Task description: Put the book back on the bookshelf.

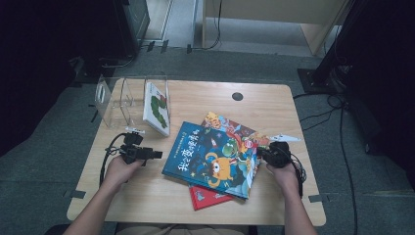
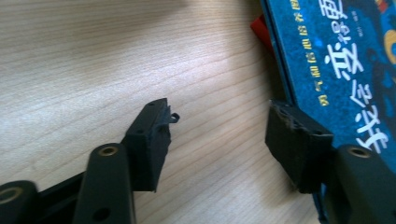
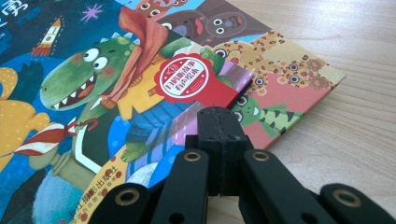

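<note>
A: Item one, surface and room?

B: A pale wooden bench (image 1: 274, 105) with rounded corners and a dark round hole near its far edge, on grey carpet; cables trail on the floor to its right.

A: Containers?

B: A clear divider rack (image 1: 117, 98) at the bench's far left corner. One white book (image 1: 157, 108) with a green picture stands in its right slot; the other slots hold nothing.

A: The stack?

B: A blue picture book (image 1: 210, 159) on top, right of the rack and nearer me; a red book (image 1: 208, 197) and a patterned book (image 1: 230, 125) lie under it.

A: Your hands?

B: My left gripper (image 1: 155, 154) hovers level just left of the blue book, jaws apart, nothing between them. My right gripper (image 1: 260, 155) is at the blue book's right edge, jaws fully closed, holding nothing.
</note>
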Tool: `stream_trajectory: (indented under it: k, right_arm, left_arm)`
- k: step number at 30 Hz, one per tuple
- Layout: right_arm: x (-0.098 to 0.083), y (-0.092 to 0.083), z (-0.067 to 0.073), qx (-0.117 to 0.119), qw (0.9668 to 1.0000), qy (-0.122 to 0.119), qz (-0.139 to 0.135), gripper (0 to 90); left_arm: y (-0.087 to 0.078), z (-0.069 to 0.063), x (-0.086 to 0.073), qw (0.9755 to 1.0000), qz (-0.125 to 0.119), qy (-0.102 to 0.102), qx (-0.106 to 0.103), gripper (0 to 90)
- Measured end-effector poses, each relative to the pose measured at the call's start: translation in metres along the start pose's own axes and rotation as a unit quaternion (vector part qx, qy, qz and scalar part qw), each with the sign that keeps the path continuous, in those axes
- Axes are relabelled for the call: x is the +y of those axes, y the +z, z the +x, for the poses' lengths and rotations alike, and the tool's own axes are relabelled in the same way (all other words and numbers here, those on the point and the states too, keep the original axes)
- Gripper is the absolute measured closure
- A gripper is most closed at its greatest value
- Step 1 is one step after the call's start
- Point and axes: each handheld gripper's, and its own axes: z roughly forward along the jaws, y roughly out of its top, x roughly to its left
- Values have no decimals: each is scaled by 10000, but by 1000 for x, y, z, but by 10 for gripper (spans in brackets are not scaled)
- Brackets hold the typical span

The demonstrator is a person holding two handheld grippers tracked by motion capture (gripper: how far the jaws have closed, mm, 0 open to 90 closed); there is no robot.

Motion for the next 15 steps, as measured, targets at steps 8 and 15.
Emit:
stream_trajectory:
  k: [8, 15]
  right_arm:
    - [-3, 0, -1, 6, 9997, 190, -138, 900]
    - [-3, -3, -1, 75, 10000, 56, -34, 900]
  left_arm:
    - [2, -4, -1, 9998, -1, 186, 56, 352]
    - [0, 5, 6, 9994, 156, -244, -198, 408]
